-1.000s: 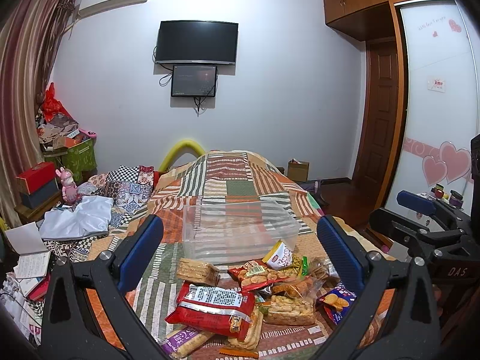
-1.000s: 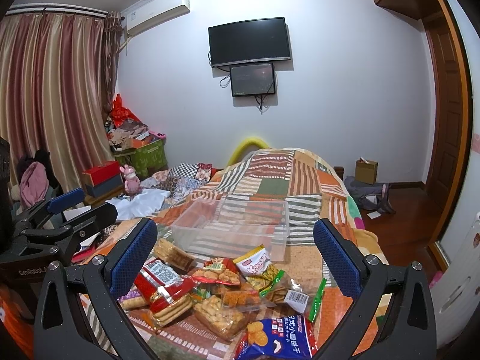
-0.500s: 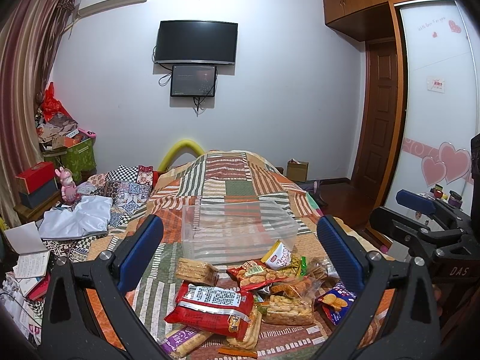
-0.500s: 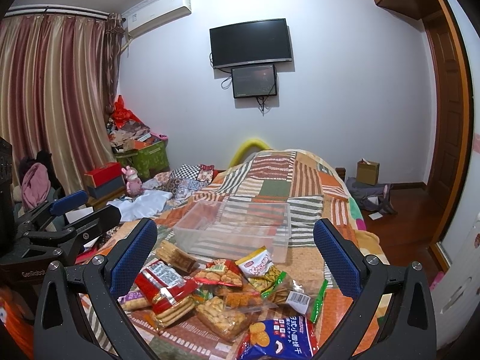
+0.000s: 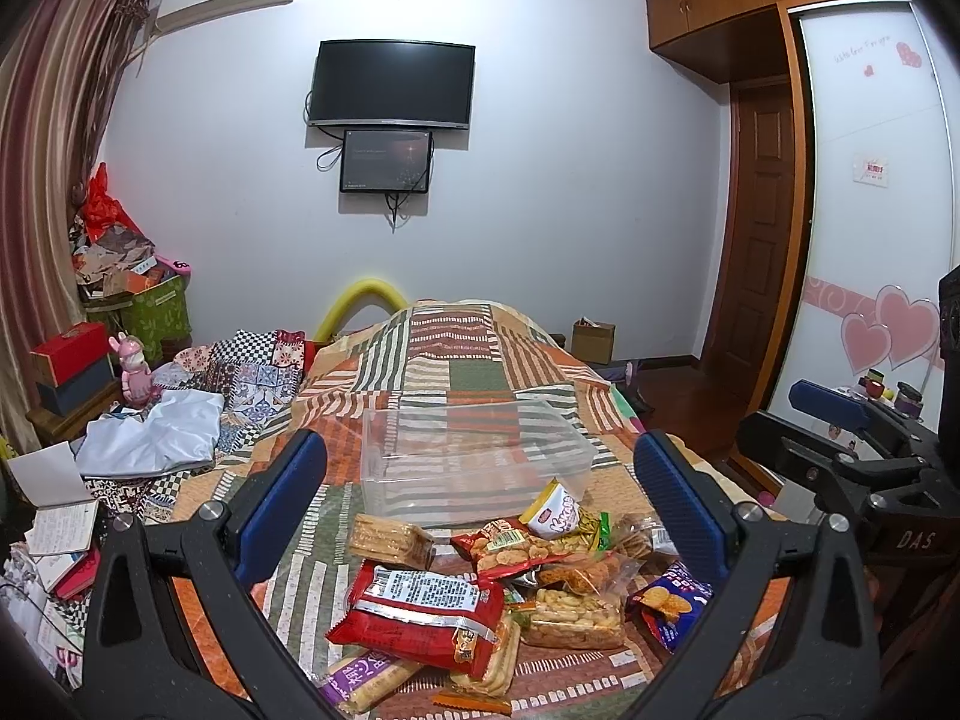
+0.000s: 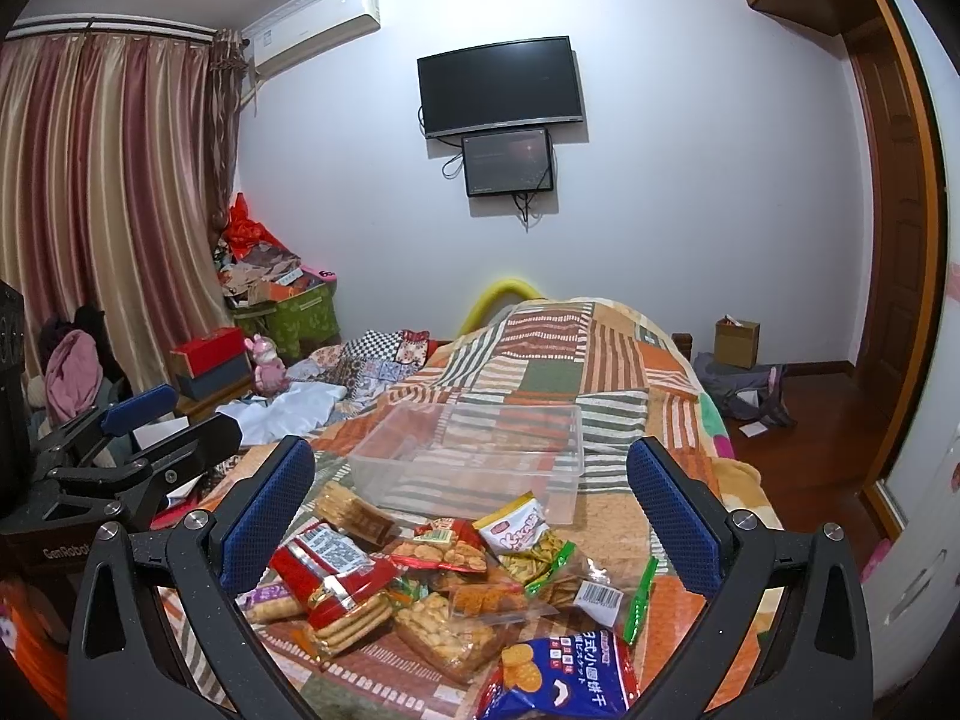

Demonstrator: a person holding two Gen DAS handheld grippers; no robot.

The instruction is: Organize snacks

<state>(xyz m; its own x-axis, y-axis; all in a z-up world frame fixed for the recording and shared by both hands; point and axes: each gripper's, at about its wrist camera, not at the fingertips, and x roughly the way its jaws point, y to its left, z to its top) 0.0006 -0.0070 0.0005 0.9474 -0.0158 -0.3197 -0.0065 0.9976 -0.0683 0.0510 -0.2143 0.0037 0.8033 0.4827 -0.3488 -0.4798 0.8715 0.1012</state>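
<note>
Snacks (image 5: 480, 588) lie in a loose heap directly between and just ahead of our two claws, on the patchwork quilt (image 5: 444, 360). We hold the left gripper (image 5: 480, 504) with its blue pads spread wide and nothing between them; the right gripper (image 6: 468, 504) is spread just as wide, also with nothing in it. Nearest the left claw sits a red packet (image 5: 420, 618) resting on a stack of biscuits, with a purple-wrapped biscuit pack (image 5: 366, 681) below it. Nearest the right claw lies a blue cracker bag (image 6: 564, 681). Just beyond the heap, farther from both claws, stands a clear plastic bin (image 5: 474, 456) with nothing in it that we can see, its front wall touching or almost touching the white-topped packet (image 5: 555, 510). Past the bin the quilt runs over the bed toward a white wall carrying a television (image 5: 393, 84) and a smaller screen (image 5: 386, 161). Off to our left hang striped curtains (image 6: 102, 204); to our right stands a wooden door (image 5: 759, 228).
</note>
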